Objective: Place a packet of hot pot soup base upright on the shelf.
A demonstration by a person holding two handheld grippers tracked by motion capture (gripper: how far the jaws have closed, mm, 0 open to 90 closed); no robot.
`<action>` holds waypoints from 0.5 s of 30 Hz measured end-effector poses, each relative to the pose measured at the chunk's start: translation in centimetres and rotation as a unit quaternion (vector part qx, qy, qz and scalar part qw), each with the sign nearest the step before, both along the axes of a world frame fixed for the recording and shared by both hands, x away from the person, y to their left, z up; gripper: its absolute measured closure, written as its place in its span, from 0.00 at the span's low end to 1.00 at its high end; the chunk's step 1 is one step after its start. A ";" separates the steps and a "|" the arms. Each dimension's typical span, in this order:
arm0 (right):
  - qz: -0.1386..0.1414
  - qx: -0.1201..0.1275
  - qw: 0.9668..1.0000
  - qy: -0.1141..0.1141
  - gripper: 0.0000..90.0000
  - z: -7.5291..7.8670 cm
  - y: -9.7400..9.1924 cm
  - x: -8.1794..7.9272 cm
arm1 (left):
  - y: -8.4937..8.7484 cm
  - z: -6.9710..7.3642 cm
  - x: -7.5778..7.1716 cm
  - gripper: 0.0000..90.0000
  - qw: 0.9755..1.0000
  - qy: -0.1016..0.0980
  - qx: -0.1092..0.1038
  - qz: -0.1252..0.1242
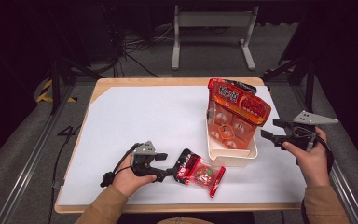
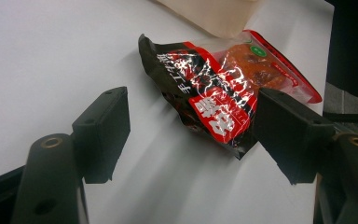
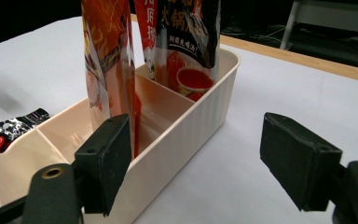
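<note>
A red and black snack packet (image 1: 198, 172) lies flat on the white table cover near the front edge, just in front of a cream bin (image 1: 230, 156). My left gripper (image 1: 165, 165) rests low at the packet's left end, jaws open. In the left gripper view the packet (image 2: 214, 93) has its near end lying between the spread jaws of my left gripper (image 2: 193, 121), close to the right one. Several tall orange-red packets (image 1: 235, 105) stand upright in the bin. My right gripper (image 1: 271, 129) hovers open beside the bin's right side, nothing between its jaws.
In the right gripper view the bin's ribbed wall (image 3: 191, 126) shows dividers, and its near compartments hold the upright packets (image 3: 109, 56). The table's wooden rim (image 1: 168, 82) runs along the back. A grey metal stand (image 1: 212, 28) and cables sit on the dark floor beyond.
</note>
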State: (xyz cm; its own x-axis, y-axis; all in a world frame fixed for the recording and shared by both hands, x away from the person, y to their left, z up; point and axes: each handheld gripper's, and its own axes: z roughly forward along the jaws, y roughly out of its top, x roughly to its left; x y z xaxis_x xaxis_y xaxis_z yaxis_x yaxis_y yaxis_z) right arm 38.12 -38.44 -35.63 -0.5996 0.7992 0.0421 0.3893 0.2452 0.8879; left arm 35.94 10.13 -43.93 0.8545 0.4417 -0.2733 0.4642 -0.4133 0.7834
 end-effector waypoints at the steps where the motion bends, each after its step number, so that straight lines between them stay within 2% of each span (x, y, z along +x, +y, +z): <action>1: 0.000 0.000 1.000 0.002 0.28 0.0 0.0 0.0 | -0.1 -0.1 0.0 0.31 1.000 0.000 0.000 -0.001; 15: 0.001 0.003 1.000 0.001 0.28 -0.1 0.1 0.1 | -1.3 -1.3 -0.2 0.33 0.999 0.028 0.023 -0.030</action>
